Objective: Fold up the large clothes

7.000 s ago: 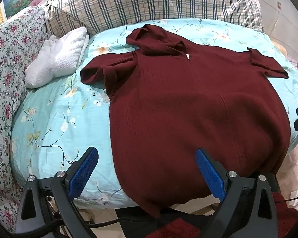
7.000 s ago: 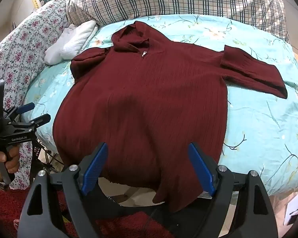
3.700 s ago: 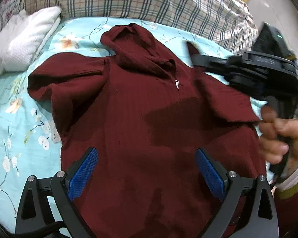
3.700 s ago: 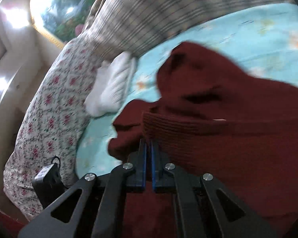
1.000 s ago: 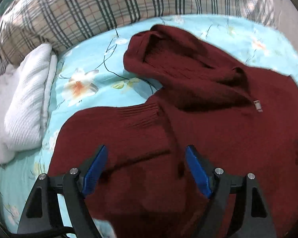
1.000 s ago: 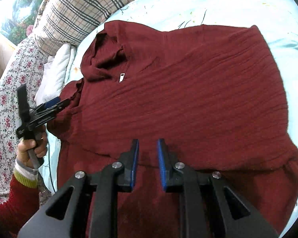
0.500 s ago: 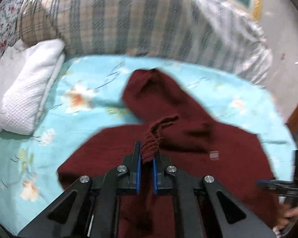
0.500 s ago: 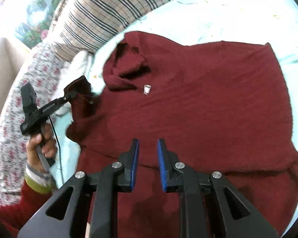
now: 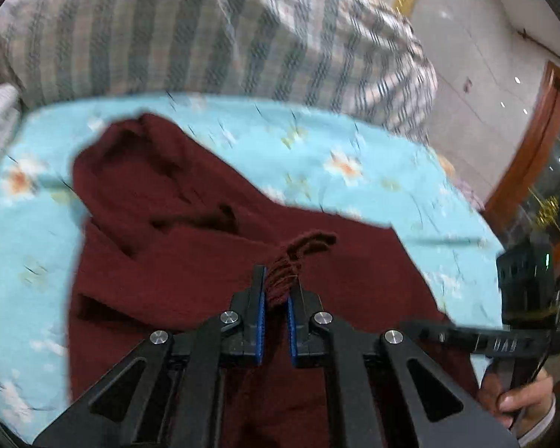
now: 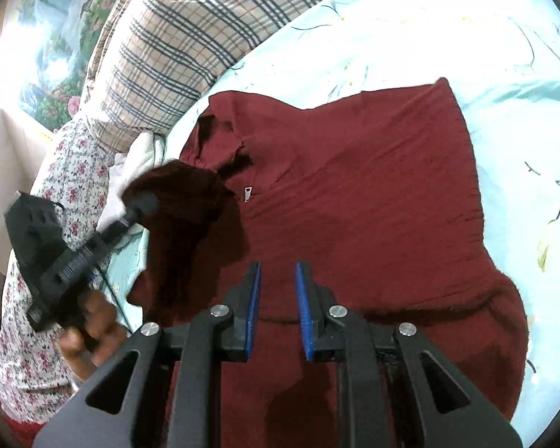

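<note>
a dark red sweater (image 10: 354, 201) lies spread on the bed (image 10: 448, 18), over a light blue flowered sheet (image 9: 336, 156), its hood toward a plaid pillow (image 10: 190, 33). the left gripper (image 9: 276, 291) has its jaws clamped on a bunched sleeve (image 9: 298, 250) of the sweater, held up off the bed over the garment's left side; a hand (image 10: 89, 328) grips its handle beside a flowered cover (image 10: 74, 164). the right gripper (image 10: 278, 287) hovers over the lower middle of the sweater, its jaws standing a little apart with nothing pinched between them. a small zipper pull (image 10: 247, 194) shows below the hood.
</note>
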Motion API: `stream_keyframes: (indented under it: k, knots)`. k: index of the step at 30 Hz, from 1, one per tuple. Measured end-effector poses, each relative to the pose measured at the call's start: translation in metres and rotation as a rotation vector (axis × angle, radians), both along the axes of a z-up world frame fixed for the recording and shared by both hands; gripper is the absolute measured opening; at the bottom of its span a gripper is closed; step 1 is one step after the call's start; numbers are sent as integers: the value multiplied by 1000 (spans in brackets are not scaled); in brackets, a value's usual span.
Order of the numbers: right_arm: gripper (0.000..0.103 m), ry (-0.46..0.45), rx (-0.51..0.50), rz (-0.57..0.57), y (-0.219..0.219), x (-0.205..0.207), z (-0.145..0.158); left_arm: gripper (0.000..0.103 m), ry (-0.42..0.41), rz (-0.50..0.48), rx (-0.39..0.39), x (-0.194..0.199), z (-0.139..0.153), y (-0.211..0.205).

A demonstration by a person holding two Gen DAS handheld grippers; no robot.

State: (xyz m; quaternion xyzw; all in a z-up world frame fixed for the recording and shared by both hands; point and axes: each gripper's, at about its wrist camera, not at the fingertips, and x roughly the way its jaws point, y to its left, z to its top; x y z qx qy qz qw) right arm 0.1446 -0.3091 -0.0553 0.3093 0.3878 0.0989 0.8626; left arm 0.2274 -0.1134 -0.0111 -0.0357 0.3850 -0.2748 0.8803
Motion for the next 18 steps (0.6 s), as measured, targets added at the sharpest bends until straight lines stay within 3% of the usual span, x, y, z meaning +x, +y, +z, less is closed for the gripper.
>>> stream_keyframes:
  k: [2, 3, 7, 12, 18]
  knots:
    - [20, 26, 24, 6, 1, 6, -8, 9, 52, -28, 14, -1, -20, -6]
    - [21, 37, 30, 12, 3, 9, -11, 14, 76, -35, 14, -4, -28, -6]
    - [48, 45, 40, 26, 13, 19, -17, 34, 84, -21, -24, -24, -29, 17]
    - [48, 51, 69, 37, 21, 32, -22, 49, 2, 59, -4, -58, -10, 66]
    - [48, 96, 92, 51, 34, 49, -34, 53, -7, 175, 117, -79, -21, 125]
